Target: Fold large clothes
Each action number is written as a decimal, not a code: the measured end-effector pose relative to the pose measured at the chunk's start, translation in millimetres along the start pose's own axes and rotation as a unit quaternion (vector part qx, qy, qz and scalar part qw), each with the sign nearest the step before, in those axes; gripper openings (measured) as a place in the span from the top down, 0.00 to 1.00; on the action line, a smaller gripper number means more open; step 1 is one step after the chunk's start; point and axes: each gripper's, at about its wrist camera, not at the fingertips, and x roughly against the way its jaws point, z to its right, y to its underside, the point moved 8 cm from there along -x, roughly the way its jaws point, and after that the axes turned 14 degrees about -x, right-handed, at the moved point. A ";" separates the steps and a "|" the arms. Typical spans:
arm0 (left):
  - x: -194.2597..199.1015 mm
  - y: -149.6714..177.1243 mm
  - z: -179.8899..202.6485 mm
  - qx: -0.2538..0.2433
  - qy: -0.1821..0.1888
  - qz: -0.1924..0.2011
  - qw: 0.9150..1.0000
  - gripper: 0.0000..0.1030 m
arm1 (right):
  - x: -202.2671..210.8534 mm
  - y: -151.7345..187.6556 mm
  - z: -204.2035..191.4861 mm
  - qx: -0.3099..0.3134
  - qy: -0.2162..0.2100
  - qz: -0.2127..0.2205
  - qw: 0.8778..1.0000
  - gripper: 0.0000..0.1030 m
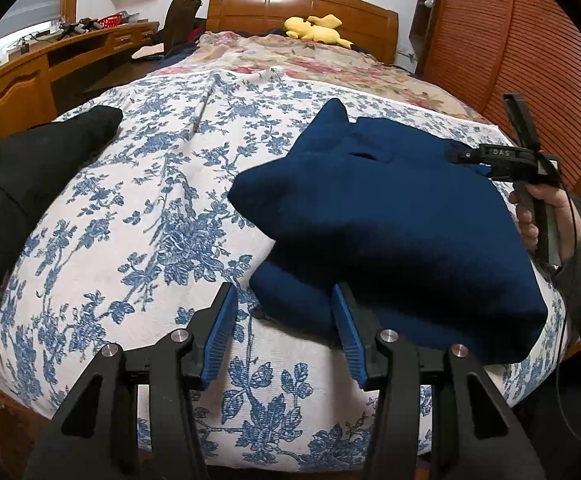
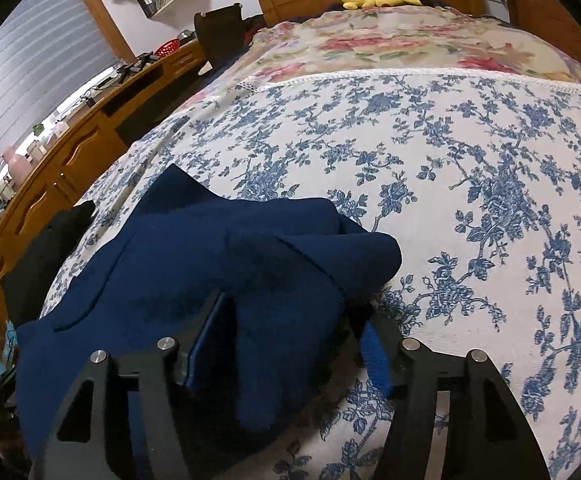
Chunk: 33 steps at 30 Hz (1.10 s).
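A navy blue garment (image 1: 390, 216) lies bunched and partly folded on the blue-flowered bedspread (image 1: 150, 208), toward the right side. My left gripper (image 1: 286, 300) is open and empty, just above the bedspread at the garment's near left edge. My right gripper (image 2: 290, 320) is open, with a fold of the navy garment (image 2: 210, 272) lying between its jaws. It also shows in the left wrist view (image 1: 456, 156), held by a hand at the garment's far right edge.
A black garment (image 1: 22, 176) lies at the bed's left edge. A yellow plush toy (image 1: 316, 30) sits by the wooden headboard (image 1: 298, 8). A wooden desk (image 1: 30, 76) runs along the left; a slatted wardrobe (image 1: 530, 60) stands to the right.
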 end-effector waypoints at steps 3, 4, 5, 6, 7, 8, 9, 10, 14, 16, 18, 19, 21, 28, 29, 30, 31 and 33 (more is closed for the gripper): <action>-2.7 -0.5 1.7 0.003 0.006 -0.001 1.000 0.51 | -3.1 -0.4 0.5 -0.002 -0.001 -0.001 1.000 0.37; -4.1 -0.9 2.4 0.002 0.008 -0.001 1.000 0.51 | -3.9 -0.4 0.8 -0.003 -0.001 -0.001 1.000 0.37; -5.5 -1.4 2.9 0.003 0.010 -0.002 1.000 0.51 | -5.1 -0.3 0.3 -0.003 -0.002 -0.002 1.000 0.37; -6.5 -2.0 3.2 0.004 0.013 -0.002 1.000 0.51 | -5.9 -0.5 0.9 -0.005 -0.004 -0.002 1.000 0.37; -7.8 -2.7 3.8 0.005 0.015 -0.002 1.000 0.51 | -5.3 -0.1 1.1 -0.007 -0.007 -0.002 1.000 0.37; -9.1 -3.5 4.7 0.005 0.019 -0.001 1.000 0.51 | -6.1 -0.2 1.8 -0.008 -0.010 -0.002 1.000 0.37; -9.3 -3.9 5.7 0.006 0.023 -0.001 1.000 0.57 | -6.8 -0.2 2.7 -0.011 -0.012 -0.002 1.000 0.37; -10.2 -4.5 7.6 0.005 0.028 0.001 1.000 0.62 | -5.5 0.4 2.8 -0.012 -0.015 -0.002 1.000 0.40; -3.4 -10.7 16.0 -0.027 0.006 0.008 1.000 0.88 | 3.0 -1.9 -4.6 0.011 -0.021 0.007 1.000 0.84; 4.2 -16.4 17.0 -0.030 0.005 0.017 0.999 0.89 | 11.3 -5.3 -7.6 0.012 -0.031 0.019 0.999 0.86; 14.5 -24.5 17.2 -0.028 0.009 0.031 0.999 0.90 | 24.1 -9.7 -11.8 0.015 -0.042 0.038 0.998 0.87; 20.3 -29.0 17.8 -0.028 0.010 0.040 0.999 0.90 | 30.8 -11.2 -14.1 0.018 -0.047 0.047 0.998 0.87; 30.7 -37.2 20.4 -0.031 0.009 0.055 0.998 0.90 | 48.4 -15.3 -22.0 0.023 -0.063 0.068 0.995 0.88; 51.9 -55.6 31.0 -0.048 -0.012 0.080 0.996 0.90 | 86.3 -5.2 -27.8 0.055 -0.071 0.106 0.990 0.88; 53.4 -56.9 31.8 -0.050 -0.013 0.081 0.995 0.90 | 87.8 -3.7 -26.2 0.055 -0.070 0.106 0.990 0.88; 53.4 -58.0 31.6 -0.051 -0.014 0.082 0.995 0.90 | 89.1 -2.0 -23.4 0.054 -0.071 0.105 0.991 0.88; 54.0 -58.5 32.2 -0.052 -0.015 0.082 0.995 0.90 | 88.5 -1.3 -22.1 0.053 -0.070 0.103 0.991 0.88; 54.1 -58.6 34.3 -0.053 -0.015 0.081 0.995 0.90 | 87.7 0.2 -19.9 0.053 -0.068 0.101 0.991 0.88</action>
